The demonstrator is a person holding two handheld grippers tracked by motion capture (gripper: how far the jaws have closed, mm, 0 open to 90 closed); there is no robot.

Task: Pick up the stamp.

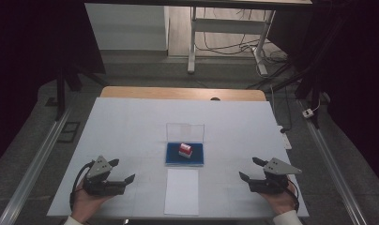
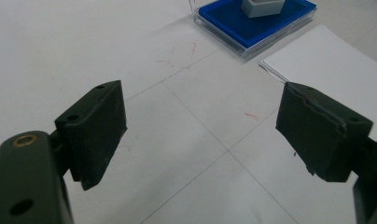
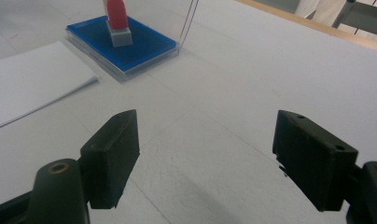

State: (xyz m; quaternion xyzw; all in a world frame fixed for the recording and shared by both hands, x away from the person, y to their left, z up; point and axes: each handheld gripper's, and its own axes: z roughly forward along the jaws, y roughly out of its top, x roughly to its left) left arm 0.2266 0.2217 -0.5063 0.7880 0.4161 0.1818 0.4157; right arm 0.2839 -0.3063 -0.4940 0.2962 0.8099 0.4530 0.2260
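Roughly midway between the two tools, and farther out on the table (image 1: pixel 131 122) than either: a shallow blue tray (image 1: pixel 173 158) with a clear lid (image 1: pixel 185 131) standing upright along its far edge. Inside the tray, one small red-and-white block (image 1: pixel 185 150) on a pale grey base, upright, nearer the tray's middle than its rim; nothing else visible in it. Seen from the left gripper view, the grey base (image 2: pixel 263 6) sits on the blue floor (image 2: pixel 233 21), cut off by the top edge. Seen from the right gripper view, the red piece (image 3: pixel 115 13) rises from the same base.

Just nearer than the tray, close to its near edge: a white sheet of paper (image 1: pixel 182 191), flat, lying between the two tools.

Left gripper (image 1: pixel 118 171): held in a hand at the near left, jaws spread wide, nothing between them, only bare table with faint red marks (image 2: pixel 177 58). Tray ahead and to its right, well apart.

Right gripper (image 1: pixel 251 169): held in a hand at the near right, jaws likewise spread wide and empty, bare table between them. Tray ahead and to its left, well apart; paper nearer, also left.
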